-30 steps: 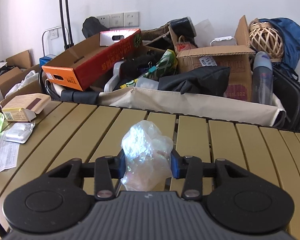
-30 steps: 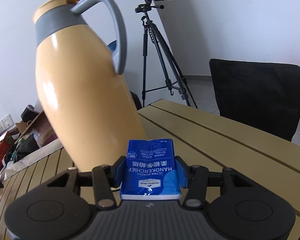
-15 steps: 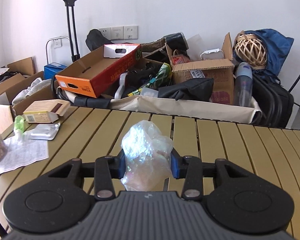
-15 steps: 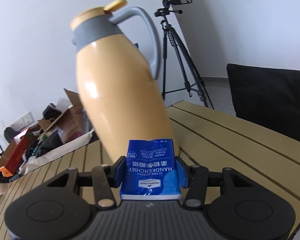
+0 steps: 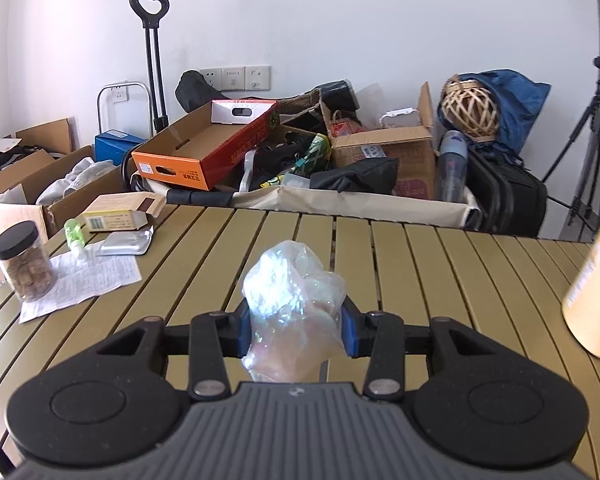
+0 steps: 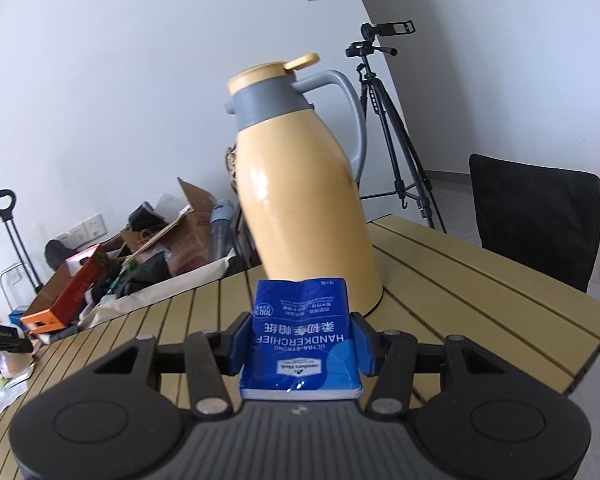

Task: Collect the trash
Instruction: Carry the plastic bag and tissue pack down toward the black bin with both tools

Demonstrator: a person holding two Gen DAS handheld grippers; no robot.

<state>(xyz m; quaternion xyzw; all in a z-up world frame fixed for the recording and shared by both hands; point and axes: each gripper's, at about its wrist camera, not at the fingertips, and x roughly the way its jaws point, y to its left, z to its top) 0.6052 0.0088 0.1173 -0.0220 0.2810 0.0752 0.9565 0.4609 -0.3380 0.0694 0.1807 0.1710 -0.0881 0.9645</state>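
Right now a crumpled clear plastic bag (image 5: 296, 312) sits pinched between the blue pads of the left gripper (image 5: 296, 330), lifted above the slatted yellow-brown table (image 5: 420, 264). Ahead and to the left of that gripper lie a printed paper sheet (image 5: 88, 280), a jar with a black lid (image 5: 23, 260) standing on its corner, a small green bottle (image 5: 74, 236), a foil packet (image 5: 126, 242) and an opened beige carton (image 5: 120, 214). Beyond the table's far edge a cart of boxes and bags (image 5: 340, 176) stands against the wall.

The right gripper (image 6: 300, 344) is clamped on a blue tissue pack (image 6: 300, 340), its print upside down to the camera, held over the same table. Just ahead of it a yellow thermos jug (image 6: 300, 196) with a grey collar and handle stands on the tabletop, slanted in the fisheye view. To the right ahead are a tripod (image 6: 392, 136) and a black chair (image 6: 532, 216).
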